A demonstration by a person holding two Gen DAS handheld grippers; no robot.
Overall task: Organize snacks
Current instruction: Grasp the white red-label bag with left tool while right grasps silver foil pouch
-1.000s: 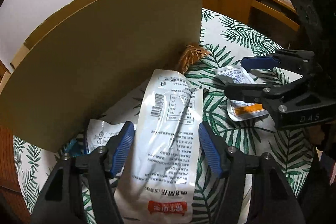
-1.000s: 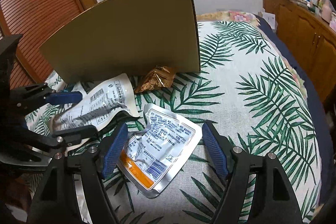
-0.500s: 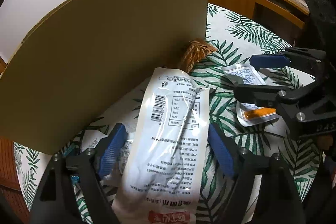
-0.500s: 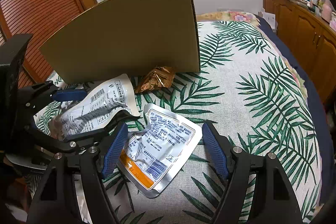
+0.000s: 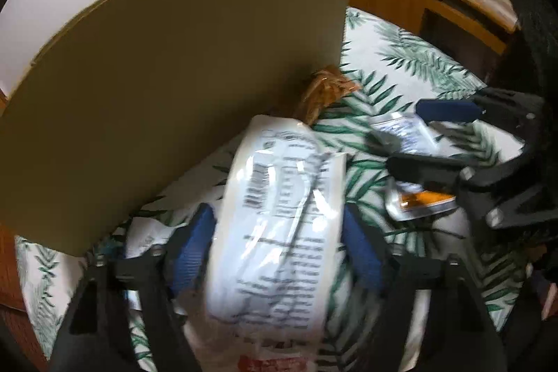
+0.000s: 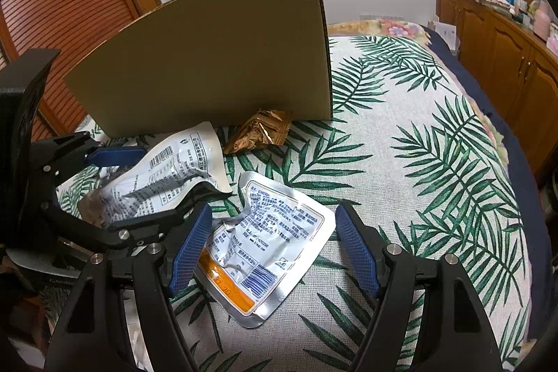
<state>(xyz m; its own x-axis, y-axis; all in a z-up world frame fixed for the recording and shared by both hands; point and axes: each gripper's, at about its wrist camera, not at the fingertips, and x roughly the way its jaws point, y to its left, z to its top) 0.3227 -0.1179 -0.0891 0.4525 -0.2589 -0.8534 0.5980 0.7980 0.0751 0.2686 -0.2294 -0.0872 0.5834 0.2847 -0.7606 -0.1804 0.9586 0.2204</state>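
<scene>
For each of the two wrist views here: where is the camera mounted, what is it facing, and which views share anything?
Left wrist: behind the left gripper, facing the cardboard box; a white snack pouch lies between its open fingers; the right gripper shows at right.
Right wrist: behind the right gripper, over a silver pouch on the leaf-print cover; the left gripper shows at left.
Shared: box, both pouches, the golden packet.

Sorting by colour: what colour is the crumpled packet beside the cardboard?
Shiny golden-brown packet, clearest in the right wrist view.
</scene>
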